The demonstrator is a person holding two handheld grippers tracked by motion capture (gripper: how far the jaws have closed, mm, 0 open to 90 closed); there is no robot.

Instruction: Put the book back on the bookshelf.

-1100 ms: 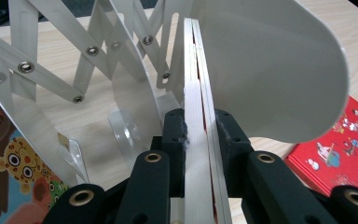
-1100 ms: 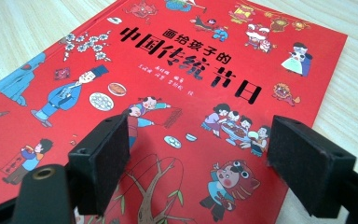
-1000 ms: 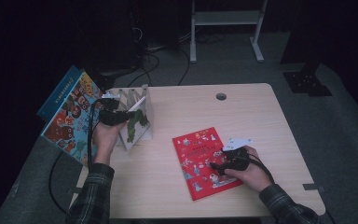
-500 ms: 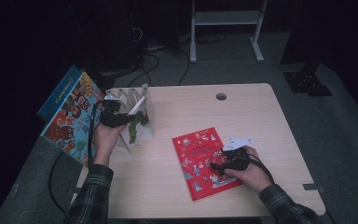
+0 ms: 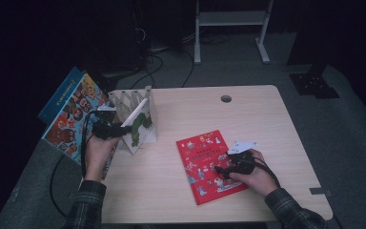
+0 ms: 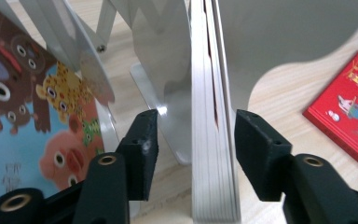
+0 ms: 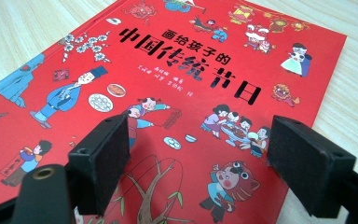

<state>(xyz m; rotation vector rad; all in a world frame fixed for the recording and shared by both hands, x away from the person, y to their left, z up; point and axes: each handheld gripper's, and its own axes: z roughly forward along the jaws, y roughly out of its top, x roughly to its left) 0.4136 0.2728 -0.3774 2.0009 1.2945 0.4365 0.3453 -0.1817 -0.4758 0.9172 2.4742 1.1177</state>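
A red book (image 7: 177, 93) lies flat on the wooden table (image 7: 23, 32). The right gripper (image 7: 198, 154) is at 6 o'clock, its 2 black jaws wide apart over the cover.

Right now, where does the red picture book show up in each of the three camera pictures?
High view: the red book lies flat on the table, right of centre, under the right tool.
Left gripper view: its corner sits at the right edge, beyond the white rack.
Right gripper view: its cover spreads across the picture.
Shared landmark: the pale wooden tabletop.
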